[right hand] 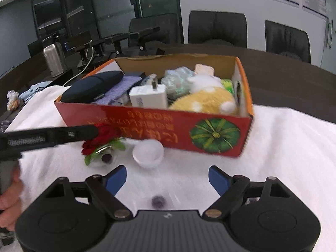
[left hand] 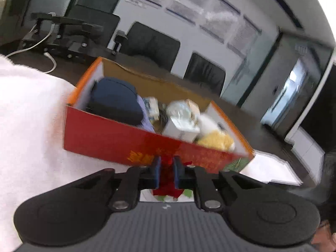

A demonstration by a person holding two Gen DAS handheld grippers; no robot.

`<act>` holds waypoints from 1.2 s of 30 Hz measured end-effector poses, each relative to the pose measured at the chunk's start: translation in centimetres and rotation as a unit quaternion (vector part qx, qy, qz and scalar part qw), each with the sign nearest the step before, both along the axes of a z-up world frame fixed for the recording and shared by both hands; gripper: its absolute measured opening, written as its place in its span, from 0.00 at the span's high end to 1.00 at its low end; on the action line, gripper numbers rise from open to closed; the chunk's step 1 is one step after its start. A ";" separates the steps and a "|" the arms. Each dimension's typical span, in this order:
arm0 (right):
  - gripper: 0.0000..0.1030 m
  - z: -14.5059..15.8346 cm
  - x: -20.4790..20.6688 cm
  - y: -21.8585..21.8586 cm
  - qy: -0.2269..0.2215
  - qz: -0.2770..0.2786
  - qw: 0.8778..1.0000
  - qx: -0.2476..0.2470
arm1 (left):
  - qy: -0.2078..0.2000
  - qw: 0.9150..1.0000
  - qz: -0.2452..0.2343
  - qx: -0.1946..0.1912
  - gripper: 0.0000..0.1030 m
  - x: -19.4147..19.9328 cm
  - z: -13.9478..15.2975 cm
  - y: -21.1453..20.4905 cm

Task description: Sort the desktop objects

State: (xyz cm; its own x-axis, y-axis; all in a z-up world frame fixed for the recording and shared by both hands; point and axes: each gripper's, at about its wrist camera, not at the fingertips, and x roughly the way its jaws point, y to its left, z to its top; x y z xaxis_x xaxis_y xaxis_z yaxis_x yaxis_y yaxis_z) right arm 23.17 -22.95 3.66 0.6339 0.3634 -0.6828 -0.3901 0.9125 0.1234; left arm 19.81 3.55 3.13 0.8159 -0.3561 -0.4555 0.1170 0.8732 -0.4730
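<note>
A red and orange cardboard box [right hand: 147, 124] [left hand: 100, 136] stands on a white cloth, holding a dark blue case [right hand: 92, 87], a white charger [right hand: 149, 97], a yellow and white plush toy [right hand: 205, 98] and other small items. My left gripper [left hand: 167, 175] is shut on a red artificial rose [left hand: 167, 187] with green leaves, just in front of the box. In the right wrist view the left gripper [right hand: 96, 131] reaches in from the left, holding the rose [right hand: 100, 139]. My right gripper [right hand: 168, 180] is open and empty above the cloth, near a white cap [right hand: 148, 153].
A small dark bead [right hand: 158, 201] lies on the white cloth [right hand: 283, 157] between my right fingers, another [right hand: 106, 158] by the rose. A steel kettle [right hand: 53, 59], cables and crumpled items sit at the far left on the dark table [right hand: 294, 84]. Black chairs [right hand: 217, 28] stand behind.
</note>
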 end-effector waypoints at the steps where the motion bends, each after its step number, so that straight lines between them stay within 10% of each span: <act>1: 0.21 -0.1 0.3 0.4 -0.005 -0.004 1.000 0.003 | -0.004 1.000 0.008 -0.011 0.88 -0.2 0.0 0.8; 6: 0.30 -1.4 1.8 2.3 -0.011 -0.022 1.000 0.004 | -0.007 0.998 0.030 -0.046 0.91 -0.5 0.4 3.9; 9: 0.60 -2.0 2.3 3.1 -0.007 -0.031 0.999 -0.002 | -0.012 0.998 0.027 -0.053 0.91 -0.8 1.1 4.8; 11: 0.62 -2.0 2.2 3.4 -0.012 -0.031 0.999 -0.010 | -0.007 0.999 0.018 -0.032 0.87 -0.8 1.5 4.5; 15: 0.62 -1.3 0.9 2.4 -0.017 -0.020 1.000 0.008 | 0.002 1.000 -0.020 -0.018 0.22 -0.8 1.1 3.3; 19: 0.62 0.0 -1.0 -0.1 -0.037 -0.029 0.998 0.032 | -0.011 0.999 -0.032 0.007 0.15 -0.7 0.1 0.6; 29: 0.62 -0.4 -3.6 -3.2 -0.027 -0.030 0.998 0.056 | -0.021 0.997 -0.023 0.076 0.17 -0.4 -1.9 -3.6; 31: 0.62 -0.9 -3.7 -3.0 -0.027 -0.034 0.998 0.041 | -0.018 0.996 -0.024 0.085 0.50 -0.2 -2.3 -4.1; 36: 0.61 -1.4 -3.6 -3.7 -0.031 -0.054 0.998 0.031 | -0.027 0.997 -0.044 0.058 0.69 -1.2 -1.5 -3.2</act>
State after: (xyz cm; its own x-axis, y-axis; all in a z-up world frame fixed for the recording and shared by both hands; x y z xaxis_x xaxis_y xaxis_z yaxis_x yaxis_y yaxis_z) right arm 19.55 -26.70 2.30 0.7117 0.3318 -0.6193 -0.2992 0.9407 0.1601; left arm 18.58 0.32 1.61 0.8081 -0.3746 -0.4546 0.2182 0.9072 -0.3597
